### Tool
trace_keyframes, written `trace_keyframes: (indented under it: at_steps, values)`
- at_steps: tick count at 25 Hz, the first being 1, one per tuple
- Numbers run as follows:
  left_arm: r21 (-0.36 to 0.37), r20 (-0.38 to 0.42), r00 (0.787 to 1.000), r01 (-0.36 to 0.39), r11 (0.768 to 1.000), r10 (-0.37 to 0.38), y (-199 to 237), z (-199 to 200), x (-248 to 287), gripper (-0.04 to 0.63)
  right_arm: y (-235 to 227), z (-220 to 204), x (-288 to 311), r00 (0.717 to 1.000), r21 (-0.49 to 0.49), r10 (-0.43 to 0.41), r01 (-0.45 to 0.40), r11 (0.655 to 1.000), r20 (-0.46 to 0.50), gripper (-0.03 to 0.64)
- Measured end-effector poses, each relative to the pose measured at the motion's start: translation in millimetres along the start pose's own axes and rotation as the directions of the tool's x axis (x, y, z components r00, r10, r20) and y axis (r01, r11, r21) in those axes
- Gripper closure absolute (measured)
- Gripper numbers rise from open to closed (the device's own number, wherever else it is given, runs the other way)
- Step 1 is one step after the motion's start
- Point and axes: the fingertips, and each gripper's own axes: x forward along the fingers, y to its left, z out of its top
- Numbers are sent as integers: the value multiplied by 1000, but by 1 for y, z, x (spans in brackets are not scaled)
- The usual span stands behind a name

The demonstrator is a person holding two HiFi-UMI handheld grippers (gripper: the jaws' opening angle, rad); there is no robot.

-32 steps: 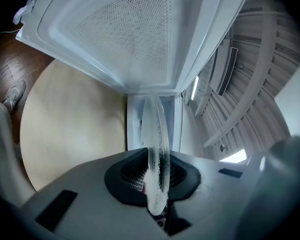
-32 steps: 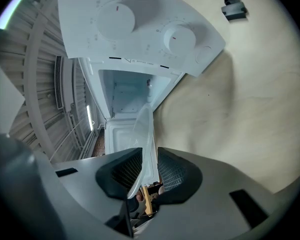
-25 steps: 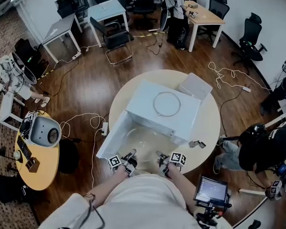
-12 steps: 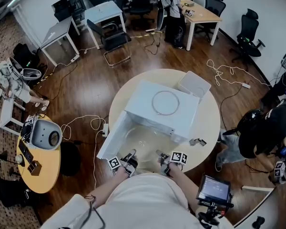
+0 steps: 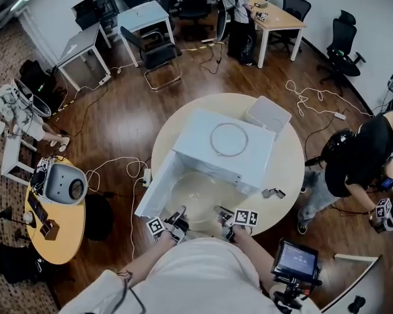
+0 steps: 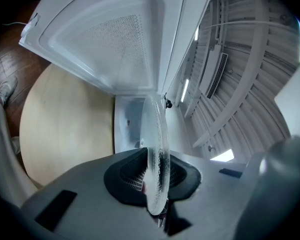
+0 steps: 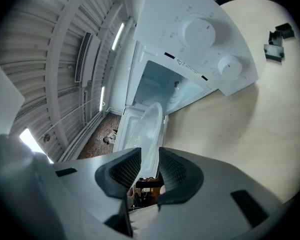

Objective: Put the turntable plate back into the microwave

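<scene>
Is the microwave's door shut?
No, the microwave door stands swung wide open at the left side of the microwave.

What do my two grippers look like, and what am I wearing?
The left gripper and the right gripper both have smooth grey bodies and two black pads with a ribbed, grid-like face. Each carries a cube with black-and-white square markers. The person wears a light, cream-coloured top, and a dark cord hangs at its front. No cables show on the grippers.
</scene>
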Motion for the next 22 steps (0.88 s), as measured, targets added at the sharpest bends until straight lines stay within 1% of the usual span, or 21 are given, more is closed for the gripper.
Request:
trace_keyframes:
  at_steps: [5,9,11,14,19,22]
  values:
    - [7,-5,1000,31,1000,-31,-12,-4,-4,555,14,-2,-7,1000,-49,16,-16,999,5,528]
    - [11,-11,999,51,999,-50,-20,-6,-3,555,21,0,-12,999,-64,34,-32,997,25,528]
    - [3,-5,998,61,998,-61,-23,-6,-3,555,24,1,-14,998,-59,46,-44,997,40,490]
    - [-5,10,996,85,996,-85,-30,-4,-3,555,27,0,-15,996,-39,76,-74,996,50,412]
    - [-5,26,993,117,993,-117,-44,-2,-1,555,46,-3,-17,989,-37,143,-141,989,48,403]
    - [-6,30,991,130,991,-130,-51,-2,2,555,54,-7,-14,983,-16,182,-182,983,32,403]
